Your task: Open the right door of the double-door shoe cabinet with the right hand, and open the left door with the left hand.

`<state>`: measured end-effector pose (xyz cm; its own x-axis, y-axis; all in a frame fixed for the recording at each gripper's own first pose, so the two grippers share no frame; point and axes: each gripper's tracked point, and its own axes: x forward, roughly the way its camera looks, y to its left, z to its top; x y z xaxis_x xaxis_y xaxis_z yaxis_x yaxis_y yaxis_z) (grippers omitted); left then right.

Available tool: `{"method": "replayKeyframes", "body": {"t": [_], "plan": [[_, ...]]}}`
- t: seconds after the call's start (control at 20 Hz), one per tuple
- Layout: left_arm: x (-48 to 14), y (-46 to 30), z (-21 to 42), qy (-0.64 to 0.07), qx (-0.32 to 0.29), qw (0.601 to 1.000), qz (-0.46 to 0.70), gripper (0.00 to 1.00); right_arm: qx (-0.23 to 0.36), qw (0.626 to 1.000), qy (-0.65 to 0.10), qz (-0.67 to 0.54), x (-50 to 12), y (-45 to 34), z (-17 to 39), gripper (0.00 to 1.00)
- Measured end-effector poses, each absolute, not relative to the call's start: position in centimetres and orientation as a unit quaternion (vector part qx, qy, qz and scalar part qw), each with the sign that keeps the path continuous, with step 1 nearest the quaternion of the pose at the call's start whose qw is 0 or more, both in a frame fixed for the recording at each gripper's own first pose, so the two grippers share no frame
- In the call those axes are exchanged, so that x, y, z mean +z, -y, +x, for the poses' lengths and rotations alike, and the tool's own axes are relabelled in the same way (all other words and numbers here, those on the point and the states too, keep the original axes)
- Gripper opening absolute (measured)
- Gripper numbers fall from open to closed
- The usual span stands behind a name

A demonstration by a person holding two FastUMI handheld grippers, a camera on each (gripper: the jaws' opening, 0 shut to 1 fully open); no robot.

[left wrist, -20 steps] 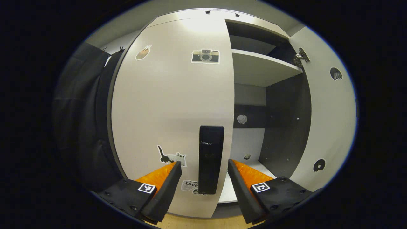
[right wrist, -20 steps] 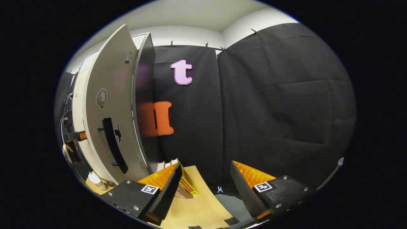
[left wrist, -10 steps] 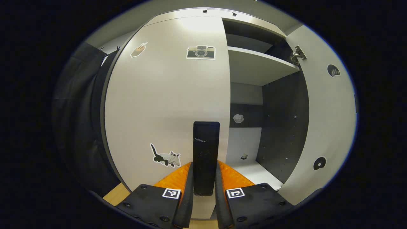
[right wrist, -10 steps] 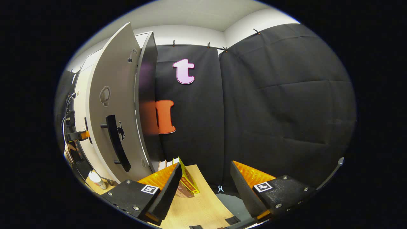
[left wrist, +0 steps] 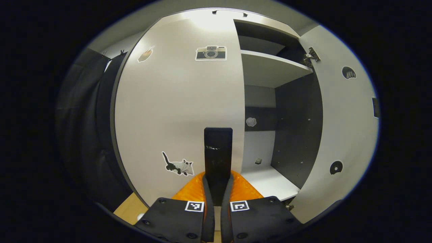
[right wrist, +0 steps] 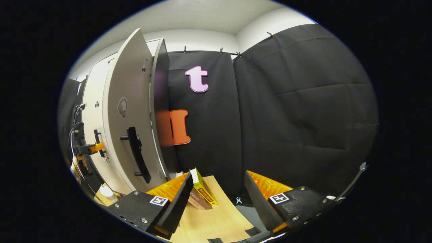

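In the left gripper view the left door (left wrist: 179,104) of the pale shoe cabinet faces me, stickers on its front. Its black upright handle (left wrist: 218,148) stands between my fingers, and my left gripper (left wrist: 217,190) is shut on its lower part. The right door (left wrist: 344,125) is swung wide open, showing the shelves (left wrist: 273,67) inside. In the right gripper view that open right door (right wrist: 128,111) and its black handle (right wrist: 138,158) are at the left, apart from my right gripper (right wrist: 217,190), which is open and holds nothing. The left gripper (right wrist: 86,148) shows far left at the other handle.
Black cloth walls stand behind and to the right in the right gripper view. A few books or boxes (right wrist: 200,192) lean on the wooden floor (right wrist: 216,219) beside the open door. A small white bottle (right wrist: 106,192) stands low at the left.
My left gripper's fingers have come together from wide apart onto the left door's handle. The right gripper stays open and has shifted a little, away from the open right door.
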<state>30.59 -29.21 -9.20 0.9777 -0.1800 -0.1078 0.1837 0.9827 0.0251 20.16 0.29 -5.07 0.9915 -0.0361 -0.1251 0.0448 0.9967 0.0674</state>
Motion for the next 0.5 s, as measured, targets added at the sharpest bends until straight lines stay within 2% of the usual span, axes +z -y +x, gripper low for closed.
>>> {"method": "replayKeyframes", "body": {"t": [0.15,0.2,0.5], "plan": [[-9.3,28.8,30.5,-0.059,-0.103,0.993,0.006,0.14,-0.015,0.998,-0.057,0.029,-4.8,-0.7,19.8,0.93],[-9.3,28.6,30.2,-0.06,-0.105,0.993,0.0,0.14,-0.013,0.998,-0.056,0.028,-4.7,-0.8,19.7,0.99],[-9.3,27.2,29.2,-0.061,-0.115,0.991,-0.01,0.14,0.004,0.999,-0.047,0.023,-4.2,-2.3,19.3,0.99]]}}
